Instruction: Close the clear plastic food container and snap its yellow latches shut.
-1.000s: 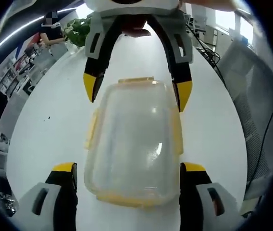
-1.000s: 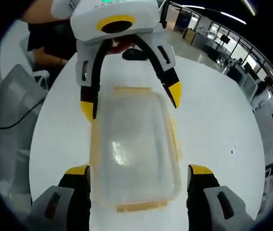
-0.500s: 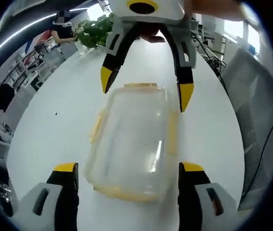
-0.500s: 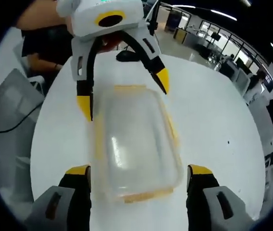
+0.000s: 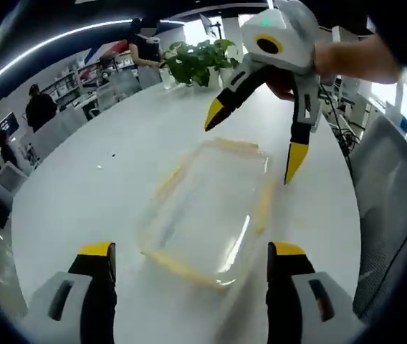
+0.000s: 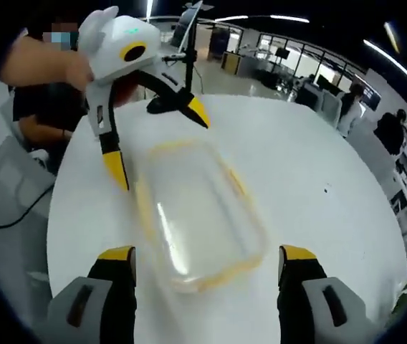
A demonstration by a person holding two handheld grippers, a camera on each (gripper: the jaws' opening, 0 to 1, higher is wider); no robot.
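The clear plastic container [image 5: 207, 211] lies on the white table [image 5: 103, 193] with its lid on and yellow latches along its edges; motion blur hides how the latches sit. My left gripper [image 5: 191, 251] is open, its jaws on either side of the container's near end without touching it. My right gripper [image 5: 254, 140], held by a hand, hovers open above the far end. In the right gripper view the container [image 6: 196, 215] lies between my right gripper's [image 6: 206, 254] open jaws, and the left gripper [image 6: 157, 140] hangs open over the far end.
A potted plant [image 5: 196, 61] stands at the table's far edge. A grey mesh chair [image 5: 386, 215] is beside the table, seen again in the right gripper view [image 6: 6, 193]. A black stand base [image 6: 164, 104] sits on the table behind the container. People are in the office behind.
Both grippers have risen and tilted away from the container, still open. The container now lies slanted in both views and further from the jaws.
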